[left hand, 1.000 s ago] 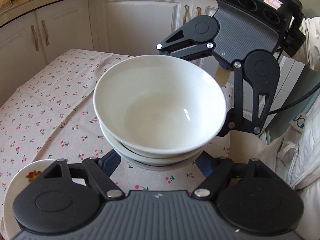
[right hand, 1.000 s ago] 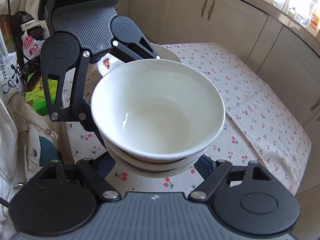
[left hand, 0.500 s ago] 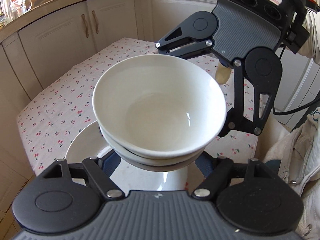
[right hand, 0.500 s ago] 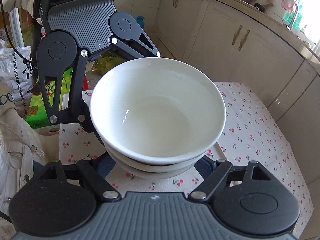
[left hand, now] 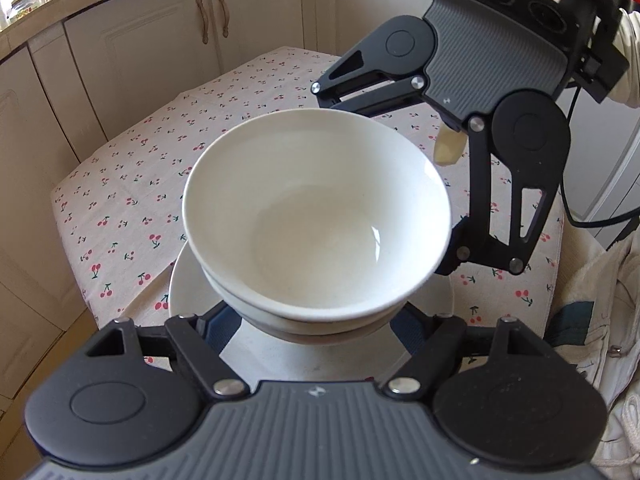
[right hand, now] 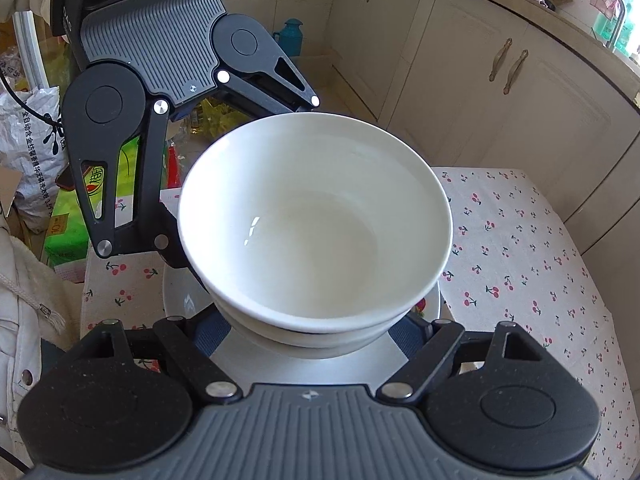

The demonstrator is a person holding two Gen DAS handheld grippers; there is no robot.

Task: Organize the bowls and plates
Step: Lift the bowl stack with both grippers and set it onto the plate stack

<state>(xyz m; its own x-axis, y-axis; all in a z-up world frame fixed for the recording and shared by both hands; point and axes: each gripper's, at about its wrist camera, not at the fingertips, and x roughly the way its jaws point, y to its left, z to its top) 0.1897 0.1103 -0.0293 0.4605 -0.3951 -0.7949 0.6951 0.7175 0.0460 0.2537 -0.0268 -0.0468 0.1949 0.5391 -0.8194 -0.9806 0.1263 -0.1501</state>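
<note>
bowl stack point(left hand: 316, 232) now over plate point(left hand: 188, 292)

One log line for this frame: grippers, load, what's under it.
left gripper: shut on bowl stack | right gripper: shut on bowl stack | below: white plate on cherry tablecloth

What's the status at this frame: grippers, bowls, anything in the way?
Left hand-held gripper and right hand-held gripper both clamped on stacked white bowls. Stack held above white plate on cherry-print tablecloth. Nothing in the way.
</note>
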